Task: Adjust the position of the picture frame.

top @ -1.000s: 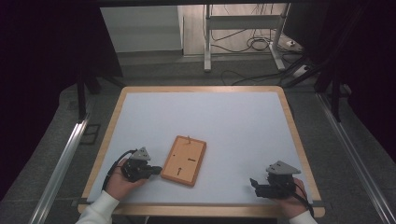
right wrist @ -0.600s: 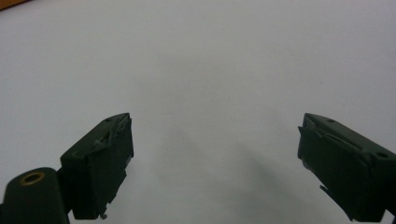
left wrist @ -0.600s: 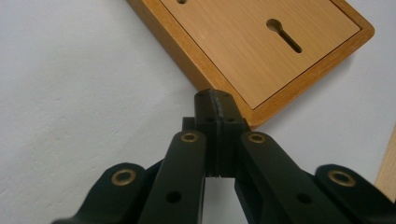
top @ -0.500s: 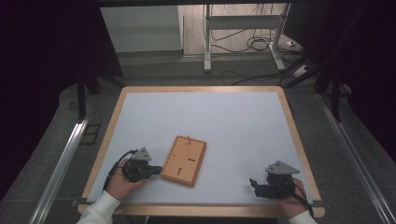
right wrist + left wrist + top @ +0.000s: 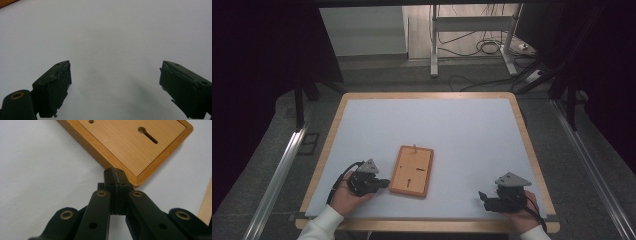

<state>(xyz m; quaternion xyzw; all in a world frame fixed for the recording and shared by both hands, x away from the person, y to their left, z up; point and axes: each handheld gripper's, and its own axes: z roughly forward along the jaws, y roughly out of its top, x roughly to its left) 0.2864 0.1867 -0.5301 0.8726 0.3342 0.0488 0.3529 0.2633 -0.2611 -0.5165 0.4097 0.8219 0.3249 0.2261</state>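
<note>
A flat rectangular wooden board with a raised light-orange frame and a paler inset panel (image 5: 412,170) lies on the white-topped bench with a wooden rim (image 5: 532,150), in the near half and somewhat left of the middle, its long sides running away from the person and tilted slightly. Small dark slots show on the panel in the high view, and the left gripper view shows a keyhole-shaped slot (image 5: 148,135) cut into the panel, with a small round hole (image 5: 91,121) at the top edge of that picture. The left gripper (image 5: 381,183), held in the person's left hand (image 5: 346,196), sits just beside the board's near left corner; its black jaws are pressed fully together with nothing between them, and in the left gripper view their joined tips (image 5: 115,173) meet the board's frame at that corner, so close that they look to be touching it, though contact cannot be told for sure. The right gripper (image 5: 484,196), in the person's right hand (image 5: 523,216), rests low over the bench near the near right corner, well apart from the board. Its jaws stand wide apart in the right gripper view (image 5: 113,75), with bare white bench surface between them and nothing held.
</note>
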